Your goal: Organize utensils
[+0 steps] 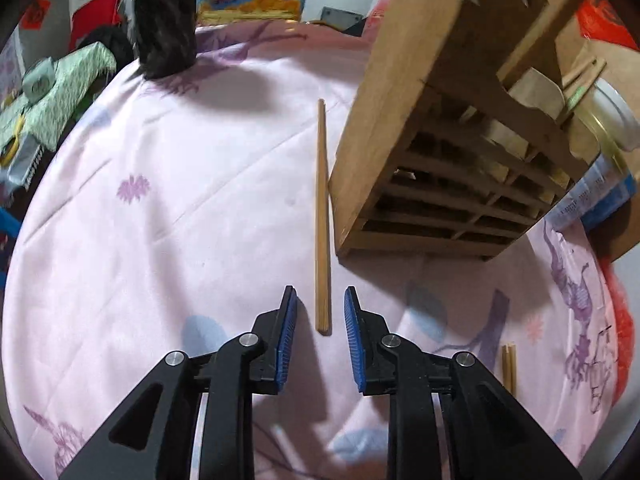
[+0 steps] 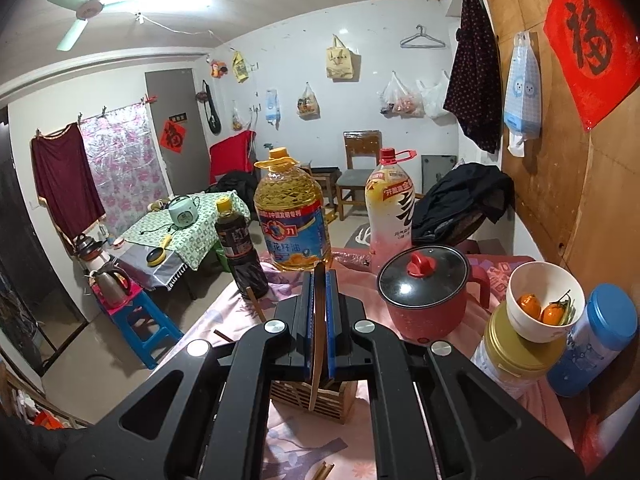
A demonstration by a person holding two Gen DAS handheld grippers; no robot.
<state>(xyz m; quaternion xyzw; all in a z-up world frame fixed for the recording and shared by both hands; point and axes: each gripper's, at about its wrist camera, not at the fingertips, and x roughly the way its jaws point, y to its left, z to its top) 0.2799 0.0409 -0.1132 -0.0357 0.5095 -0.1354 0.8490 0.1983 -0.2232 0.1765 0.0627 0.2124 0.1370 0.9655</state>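
While a chopstick [image 1: 322, 216] lies on the pink cloth [image 1: 160, 208] just beside the wooden holder [image 1: 404, 128], the left gripper [image 1: 320, 312] hovers released, jaws straddling its near end. Right gripper [image 2: 319, 316] grasps the holder's upright handle strip [image 2: 319, 344]. Step appears to be pickup; next: lower, clench, lift into holder.
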